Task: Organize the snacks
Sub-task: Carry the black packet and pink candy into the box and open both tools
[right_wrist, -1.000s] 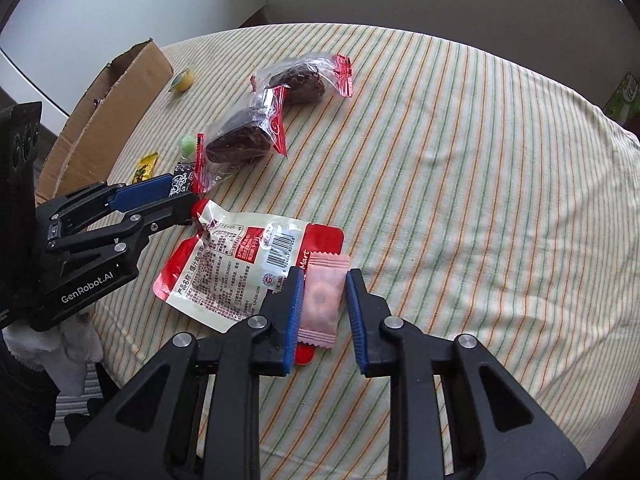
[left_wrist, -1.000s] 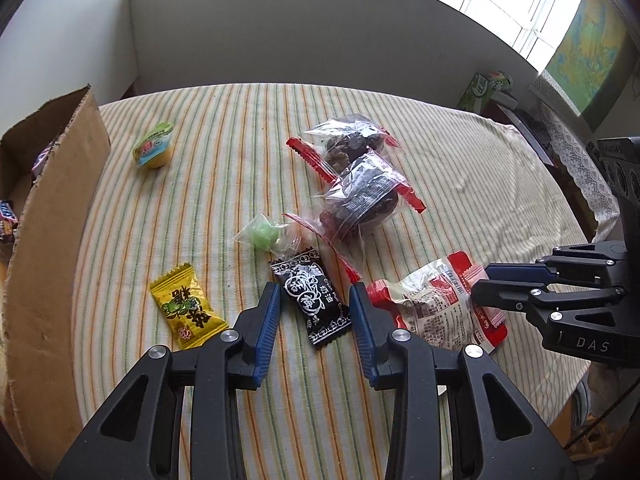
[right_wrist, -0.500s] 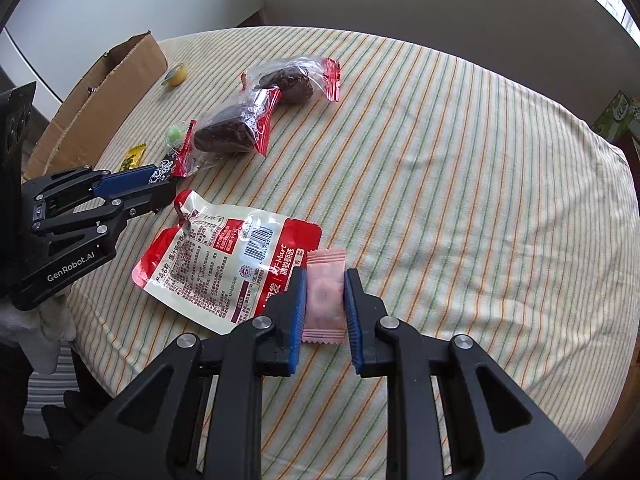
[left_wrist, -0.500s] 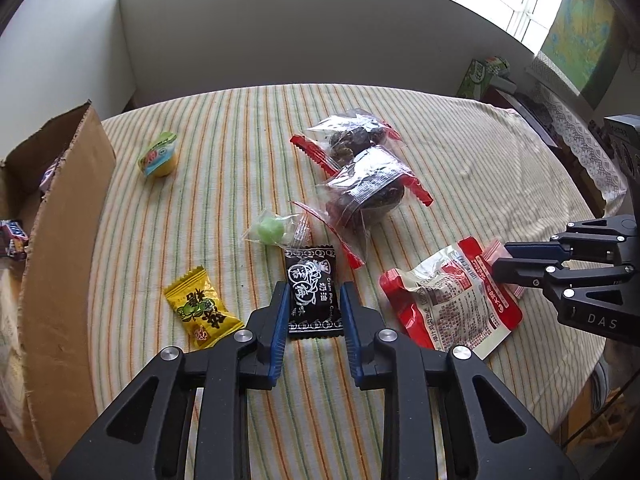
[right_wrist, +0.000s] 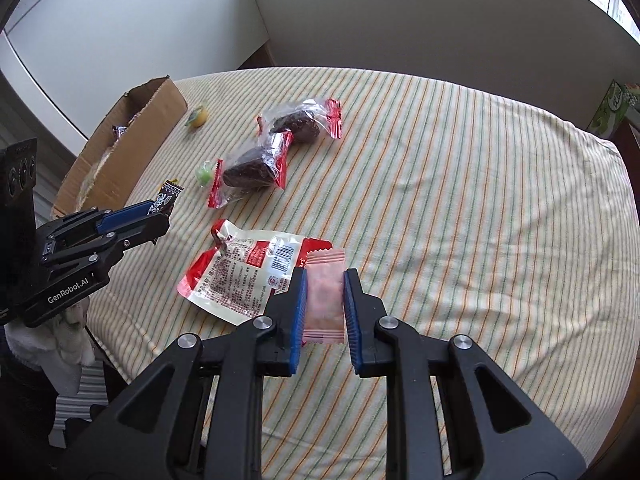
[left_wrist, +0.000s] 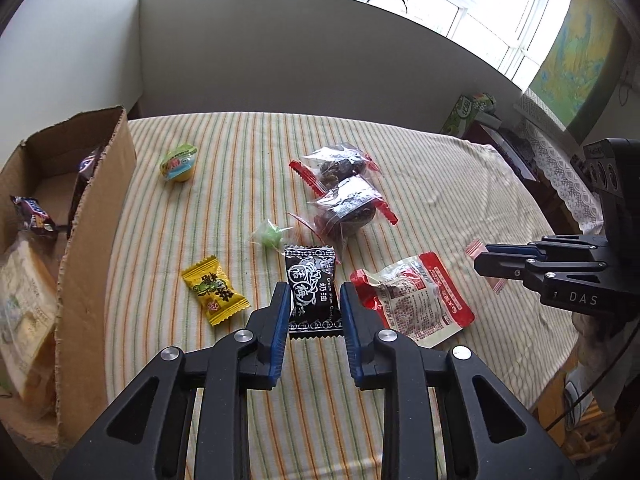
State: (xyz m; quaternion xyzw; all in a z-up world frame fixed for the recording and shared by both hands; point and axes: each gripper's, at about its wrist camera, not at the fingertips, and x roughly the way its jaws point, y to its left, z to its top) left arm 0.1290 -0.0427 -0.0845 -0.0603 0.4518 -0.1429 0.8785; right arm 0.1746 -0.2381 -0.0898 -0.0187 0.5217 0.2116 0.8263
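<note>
Left gripper [left_wrist: 314, 300] clamped on black candy [left_wrist: 311, 289], held off the cloth [left_wrist: 420, 168]; right gripper [right_wrist: 325, 286] clamped on pink candy [right_wrist: 325, 300]; box [left_wrist: 96, 216] left of left gripper.

- The left gripper [left_wrist: 313, 303] has just been closing and now pinches the black candy packet [left_wrist: 311, 290], lifted off the striped tablecloth [left_wrist: 420, 168].
- The right gripper [right_wrist: 325, 298] raises its pink candy packet [right_wrist: 325, 300] clear of the cloth, lower centre of frame.

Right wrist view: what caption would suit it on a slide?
Right claw grips a pink candy above the striped tablecloth, beside a red snack pouch.
</note>
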